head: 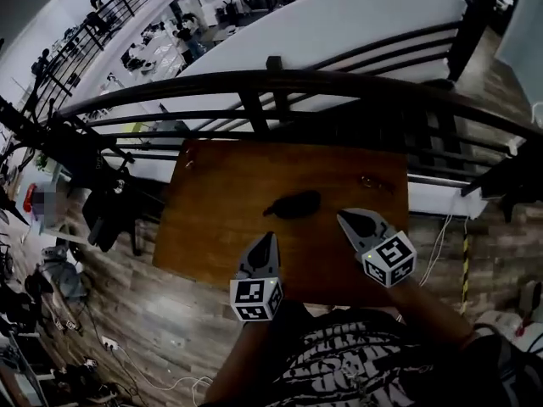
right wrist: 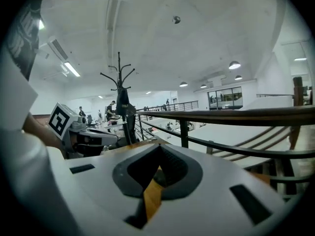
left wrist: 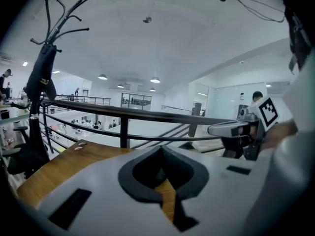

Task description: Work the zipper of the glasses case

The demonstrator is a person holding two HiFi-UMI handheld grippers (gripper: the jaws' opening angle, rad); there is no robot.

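Note:
A dark glasses case point(head: 293, 203) lies on the middle of the brown wooden table point(head: 221, 185). My left gripper point(head: 268, 237) hovers just near of the case's left end, shut with nothing in it. My right gripper point(head: 345, 219) sits to the case's right, also shut and empty. Neither touches the case. In the left gripper view my left gripper point(left wrist: 161, 150) points over the table toward the railing, with the right gripper point(left wrist: 212, 130) at the right. In the right gripper view my right gripper point(right wrist: 158, 147) is closed, and the left gripper point(right wrist: 114, 138) shows at the left. The case's zipper is too dark to make out.
A dark metal railing point(head: 280, 83) runs along the table's far edge. A coat stand point(left wrist: 42, 82) with a hanging bag stands left of the table. Wood floor with cables point(head: 127, 346) lies below left. A small object point(head: 373, 181) rests at the table's far right.

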